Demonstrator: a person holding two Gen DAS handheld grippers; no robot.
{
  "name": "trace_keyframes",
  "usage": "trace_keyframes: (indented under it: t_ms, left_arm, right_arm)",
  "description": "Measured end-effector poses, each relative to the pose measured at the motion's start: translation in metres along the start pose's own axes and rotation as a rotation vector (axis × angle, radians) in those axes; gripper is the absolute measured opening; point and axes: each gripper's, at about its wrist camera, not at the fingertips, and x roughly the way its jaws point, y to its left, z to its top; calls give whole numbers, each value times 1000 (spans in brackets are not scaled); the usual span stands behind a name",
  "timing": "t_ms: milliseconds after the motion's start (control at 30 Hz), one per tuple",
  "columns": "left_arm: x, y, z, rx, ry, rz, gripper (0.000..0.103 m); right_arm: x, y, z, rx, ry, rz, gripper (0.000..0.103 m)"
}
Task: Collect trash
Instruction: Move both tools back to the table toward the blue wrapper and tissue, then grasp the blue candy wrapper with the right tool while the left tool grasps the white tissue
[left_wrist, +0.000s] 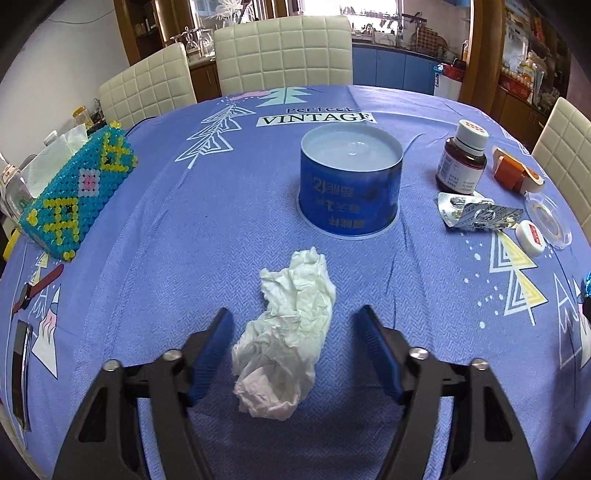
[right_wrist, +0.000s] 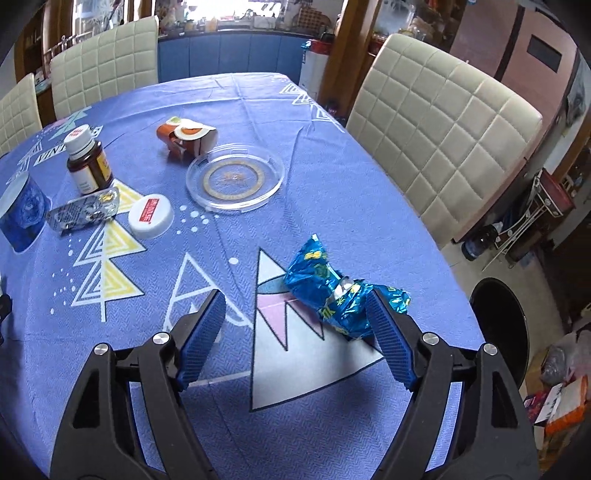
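Three cream chairs (left_wrist: 282, 48) edge our blue-clothed surface (left_wrist: 155, 229), printed "VINTAGE". A blue can (left_wrist: 351, 184), brown bottle (left_wrist: 461, 158) and blister pack (left_wrist: 476, 216) stand beyond. Our left tool (left_wrist: 295, 334) is spread around the crumpled tissue (left_wrist: 286, 332); our right tool (right_wrist: 295, 317), spread, touches the blue wrapper (right_wrist: 332, 291).
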Motion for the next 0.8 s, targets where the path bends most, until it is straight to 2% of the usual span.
trace_keyframes:
  t_ms: [100,200,400,800]
  left_arm:
    - [-1,-6,3,9,-2,-9,36]
    - [-4,-14,7,11,-7,-25,29]
    - [-14,-35,14,38,-30,-64,25]
    - [-24,-81,21,89,-49,-99,24]
  right_arm:
    - [-1,-5,3,6,-2,-5,78]
    - [-5,-10,5,10,-14,-10,78]
    - [-6,-25,8,29,-17,-13,78]
    - [6,-56,7,59,14,8,79]
